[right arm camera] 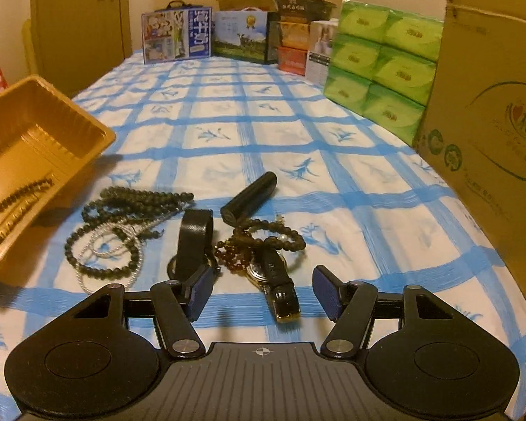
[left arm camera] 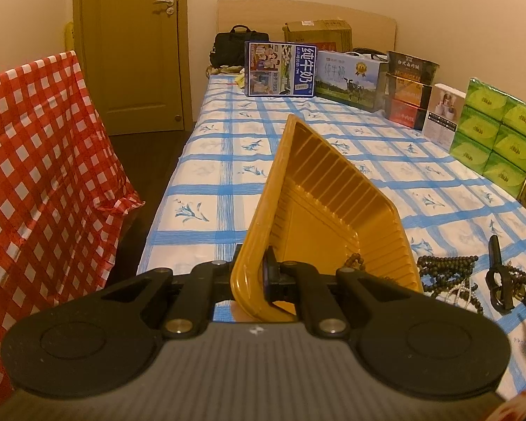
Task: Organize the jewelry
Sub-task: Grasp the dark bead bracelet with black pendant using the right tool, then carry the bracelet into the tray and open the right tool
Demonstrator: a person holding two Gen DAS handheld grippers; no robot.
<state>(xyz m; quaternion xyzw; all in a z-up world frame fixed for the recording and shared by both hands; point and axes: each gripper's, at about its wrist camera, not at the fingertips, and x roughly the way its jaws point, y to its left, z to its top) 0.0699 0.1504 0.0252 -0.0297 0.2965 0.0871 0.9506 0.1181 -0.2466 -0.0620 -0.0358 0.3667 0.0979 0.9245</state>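
Jewelry lies in a loose heap on the checked cloth (right arm camera: 228, 112), just ahead of the right gripper (right arm camera: 261, 289), whose jaws are spread with nothing pinched; a gold watch (right arm camera: 275, 280) lies between them, probably the next thing to take; beyond it are a brown bead bracelet (right arm camera: 263, 236), a black tube (right arm camera: 249, 198) and, to the left, dark bead strands (right arm camera: 133, 207); the left gripper (left arm camera: 252, 273) pinches the near rim of the golden tray (left arm camera: 319, 193), tilted toward the heap, I think to receive pieces; one bead string (right arm camera: 14, 198) already lies inside; far away stand boxes (right arm camera: 177, 35)
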